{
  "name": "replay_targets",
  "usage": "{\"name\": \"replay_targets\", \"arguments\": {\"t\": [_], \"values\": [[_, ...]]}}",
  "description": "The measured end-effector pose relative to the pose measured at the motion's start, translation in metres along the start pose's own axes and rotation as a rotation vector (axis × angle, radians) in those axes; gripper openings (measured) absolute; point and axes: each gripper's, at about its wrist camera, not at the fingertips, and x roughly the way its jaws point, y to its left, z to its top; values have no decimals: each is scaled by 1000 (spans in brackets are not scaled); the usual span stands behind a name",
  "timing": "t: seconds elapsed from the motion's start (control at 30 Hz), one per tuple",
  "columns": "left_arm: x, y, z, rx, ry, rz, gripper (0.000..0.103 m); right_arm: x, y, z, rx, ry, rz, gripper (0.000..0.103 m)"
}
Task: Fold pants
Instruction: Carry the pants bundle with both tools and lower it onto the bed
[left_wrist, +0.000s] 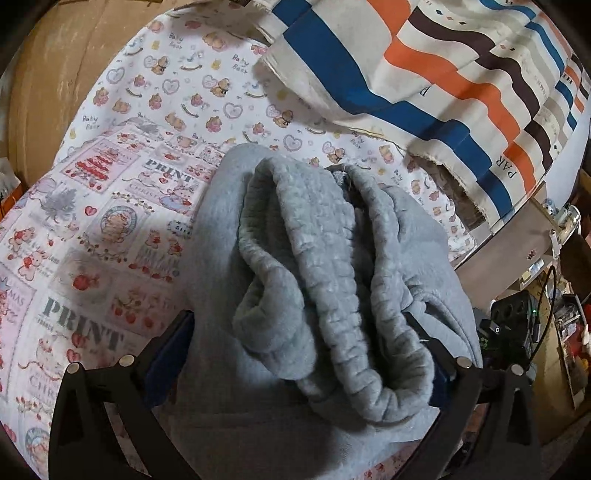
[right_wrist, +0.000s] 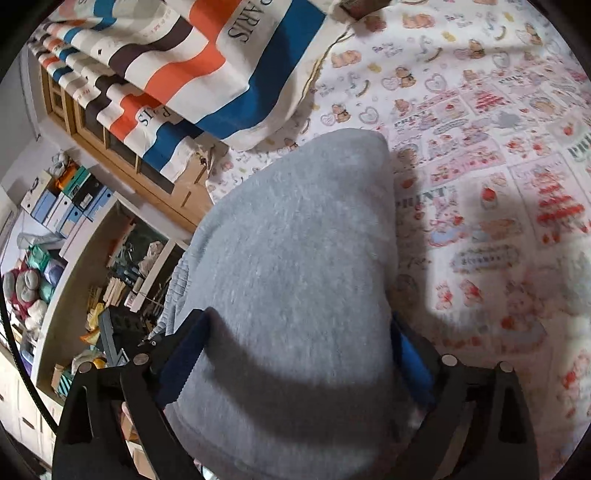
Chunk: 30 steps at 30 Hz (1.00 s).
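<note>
Fleece of the grey pants (left_wrist: 332, 288) buries the fingertips of the left gripper (left_wrist: 306, 369) and the right gripper (right_wrist: 291, 373), each clamped on it over the printed bedsheet (right_wrist: 498, 206). Only the left view shows the ribbed waistband (gathered centre); only the right shows the cluttered shelves (right_wrist: 55, 236) at nine o'clock.

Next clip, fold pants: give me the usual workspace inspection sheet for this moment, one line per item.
Surface: bed sheet with pink cartoon bear print, wrinkled, mostly bare.
Job's things: grey fleece pants, bunched, ribbed waistband facing the left camera; fabric fills the space between both tools' fingers.
Clutter: folded striped blue, orange and brown cloth lying at the bed's edge, apart from the pants.
Grippers: left tool and right tool each have fabric between their fingers; actual clamping cannot be confirmed.
Cables: black cable looping beside the bed.
Surroundings: shelf of blue binders, wooden bed frame, cluttered floor items.
</note>
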Motion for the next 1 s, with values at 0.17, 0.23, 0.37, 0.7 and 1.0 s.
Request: {"name": "replay_targets", "arguments": {"t": [0.17,0.23,0.37,0.7,1.0], "values": [[8,-9,3,57,63,53,103,7,-3,3,22,31,65,86],[10,-9,5,54,87,52,103,4,-9,3,52,30,106,73],[7,-13,8,79,124,59,85,-5,-8,0,30,6,128,58],[-18,-54,6,219,18,201,62,-25,51,-2,-249,-92,-61,47],[-20,-104,17,291,-40,140,61,-68,67,11,-355,-157,-111,47]]}}
